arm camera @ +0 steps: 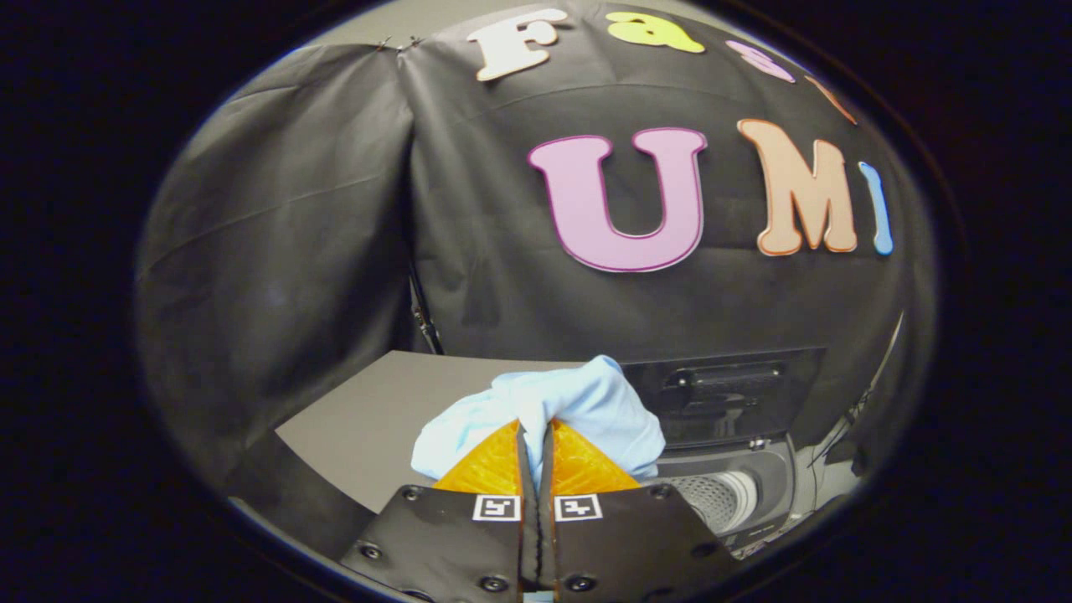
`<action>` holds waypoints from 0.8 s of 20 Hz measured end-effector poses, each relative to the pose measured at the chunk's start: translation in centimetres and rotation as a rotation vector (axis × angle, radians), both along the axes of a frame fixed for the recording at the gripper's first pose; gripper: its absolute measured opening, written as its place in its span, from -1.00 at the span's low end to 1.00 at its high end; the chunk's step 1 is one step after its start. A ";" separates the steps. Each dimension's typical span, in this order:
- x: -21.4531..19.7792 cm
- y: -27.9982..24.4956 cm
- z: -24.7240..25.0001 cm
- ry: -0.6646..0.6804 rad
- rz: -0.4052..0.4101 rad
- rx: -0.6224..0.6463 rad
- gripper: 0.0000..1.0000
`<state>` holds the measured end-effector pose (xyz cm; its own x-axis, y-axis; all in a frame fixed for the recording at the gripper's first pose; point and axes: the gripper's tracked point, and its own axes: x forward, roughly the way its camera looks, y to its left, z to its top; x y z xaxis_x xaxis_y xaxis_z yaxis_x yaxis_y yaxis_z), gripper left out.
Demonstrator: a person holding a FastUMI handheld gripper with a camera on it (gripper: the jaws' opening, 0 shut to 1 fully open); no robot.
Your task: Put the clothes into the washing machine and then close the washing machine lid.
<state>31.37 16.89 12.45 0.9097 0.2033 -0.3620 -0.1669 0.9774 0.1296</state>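
Tool (536,435) is clamped tight on a light blue cloth (586,402), held up over the tabletop (377,419), washing machine (737,494) open just right.

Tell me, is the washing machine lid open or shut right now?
Open: the lid stands upright behind the washing machine, leaving its perforated drum exposed.

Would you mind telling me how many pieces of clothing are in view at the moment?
1: a light blue garment bunched in the gripper, jaws shut on it, above the table beside the open washing machine. More may be hidden behind it or inside the drum.
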 end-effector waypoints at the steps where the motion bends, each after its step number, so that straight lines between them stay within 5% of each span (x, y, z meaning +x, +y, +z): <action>1: 0.0 -1.7 0.1 -0.005 -0.017 0.001 -0.98; 8: 0.0 -13.3 -0.3 -0.013 -0.124 0.005 -0.99; 16: 0.9 -20.3 -7.7 0.035 -0.214 -0.011 -0.98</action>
